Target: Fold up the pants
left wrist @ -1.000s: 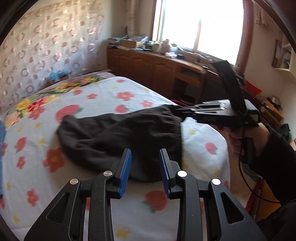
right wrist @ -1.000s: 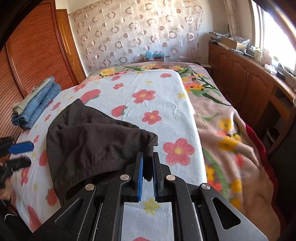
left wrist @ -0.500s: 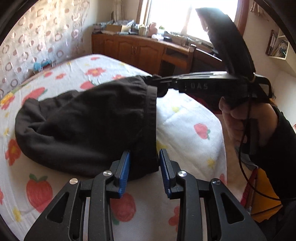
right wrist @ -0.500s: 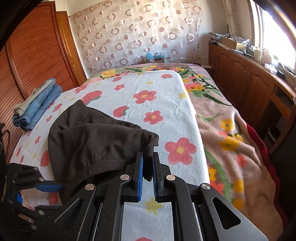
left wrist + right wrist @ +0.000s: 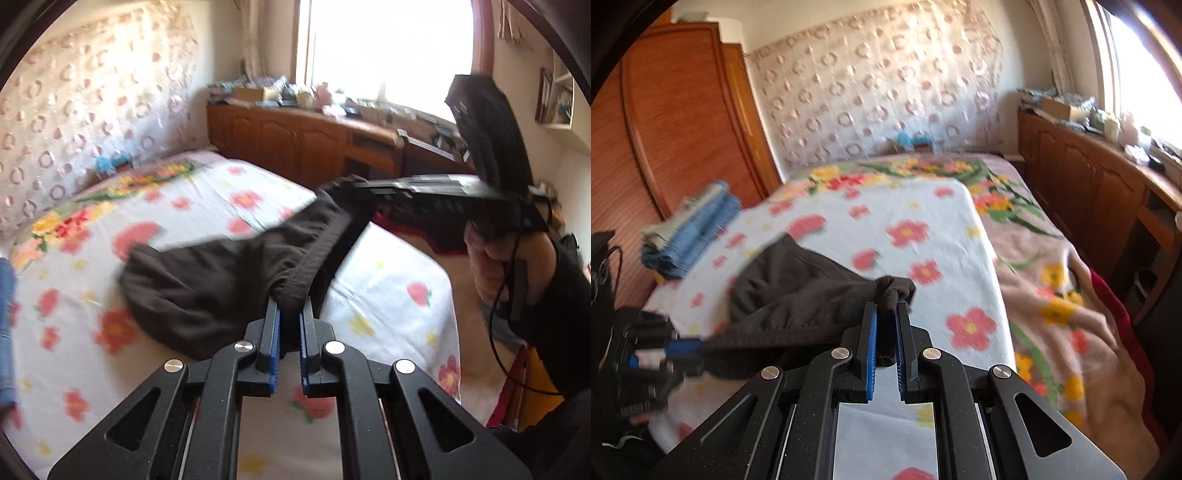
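The pants (image 5: 221, 291) are plain dark brown-black, lying on a white sheet (image 5: 923, 206) printed with red and pink flowers, strawberries and small yellow blossoms. The grippers are black with blue pads (image 5: 274, 332), and at the right of the frame a beige blanket (image 5: 1071, 295) carries yellow and red flowers with green leaves. Folded blue jeans (image 5: 690, 229) sit at the left beside a reddish-brown wardrobe (image 5: 683, 122), under a cream curtain (image 5: 879, 92) patterned with pink rings.

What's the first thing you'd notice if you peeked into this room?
The dark pants jump out: they stretch across the flowery white sheet in the middle of the bed, pinched at one end by the left gripper and at the other by the right gripper. Folded blue jeans wait at the bed's edge by the wooden wardrobe.
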